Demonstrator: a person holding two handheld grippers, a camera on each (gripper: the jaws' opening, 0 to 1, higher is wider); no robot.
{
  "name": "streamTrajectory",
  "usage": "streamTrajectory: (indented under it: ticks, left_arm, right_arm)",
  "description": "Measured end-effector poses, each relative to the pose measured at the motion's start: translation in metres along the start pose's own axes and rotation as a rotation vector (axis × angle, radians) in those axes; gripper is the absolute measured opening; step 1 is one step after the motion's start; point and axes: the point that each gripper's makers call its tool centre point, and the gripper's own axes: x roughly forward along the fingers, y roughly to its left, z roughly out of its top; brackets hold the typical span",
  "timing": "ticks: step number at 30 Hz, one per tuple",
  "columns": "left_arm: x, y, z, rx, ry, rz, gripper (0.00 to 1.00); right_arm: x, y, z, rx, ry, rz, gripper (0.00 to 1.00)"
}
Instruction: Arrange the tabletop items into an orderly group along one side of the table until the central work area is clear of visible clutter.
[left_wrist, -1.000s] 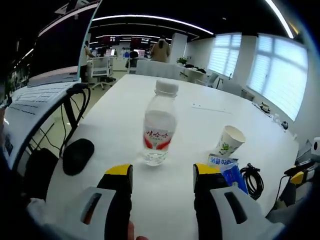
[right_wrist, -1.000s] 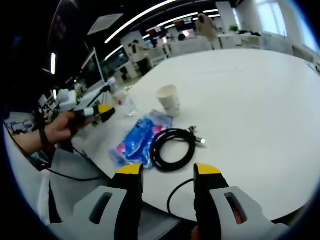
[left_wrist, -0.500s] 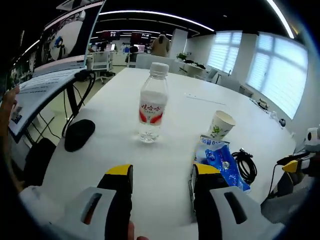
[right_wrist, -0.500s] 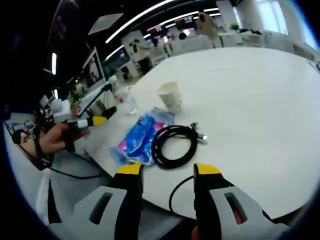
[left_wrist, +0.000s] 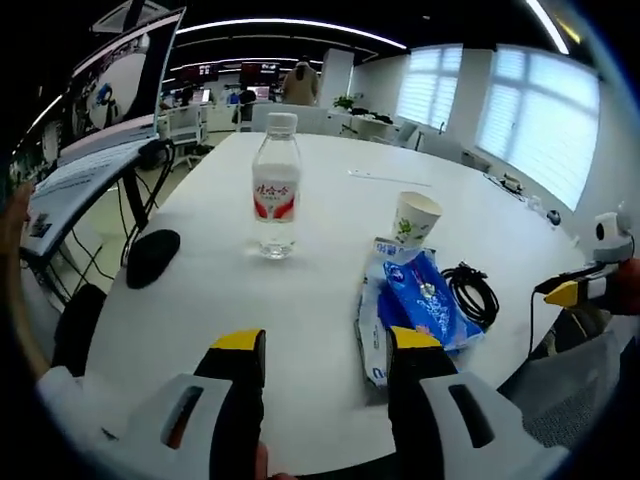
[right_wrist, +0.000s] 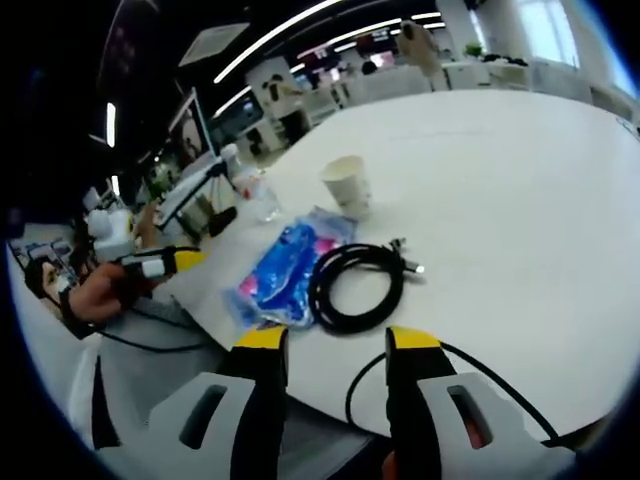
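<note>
Both grippers (left_wrist: 325, 345) (right_wrist: 325, 342) are hovering open-jawed and empty, the bottle (left_wrist: 275, 185) standing ahead-left, and the snack bag (left_wrist: 415, 305) seemingly overhanging the near edge, risking a knock-off.

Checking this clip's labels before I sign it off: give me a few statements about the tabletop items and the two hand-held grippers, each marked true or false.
1. The water bottle stands upright with its cap on. True.
2. The paper cup lies tipped on its side. False: it stands upright, just beyond the blue snack packet.
3. The coiled black cable lies right beside the blue snack packet. True.
4. The left hand-held gripper is shut on the water bottle. False: its jaws are open and hold nothing, and the bottle stands well beyond them.
5. The right hand-held gripper has its jaws open, holding nothing. True.
</note>
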Motion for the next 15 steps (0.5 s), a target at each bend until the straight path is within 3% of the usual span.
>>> streamTrajectory:
  ticks: [5, 15]
  left_arm:
    - [-0.004, -0.008, -0.009, 0.035, 0.018, -0.015, 0.48]
    - [-0.01, -0.012, -0.005, 0.136, 0.014, -0.011, 0.48]
  right_arm:
    - [0.008, 0.005, 0.0, -0.007, 0.012, 0.012, 0.36]
    - [0.03, 0.012, 0.009, -0.027, 0.02, 0.042, 0.35]
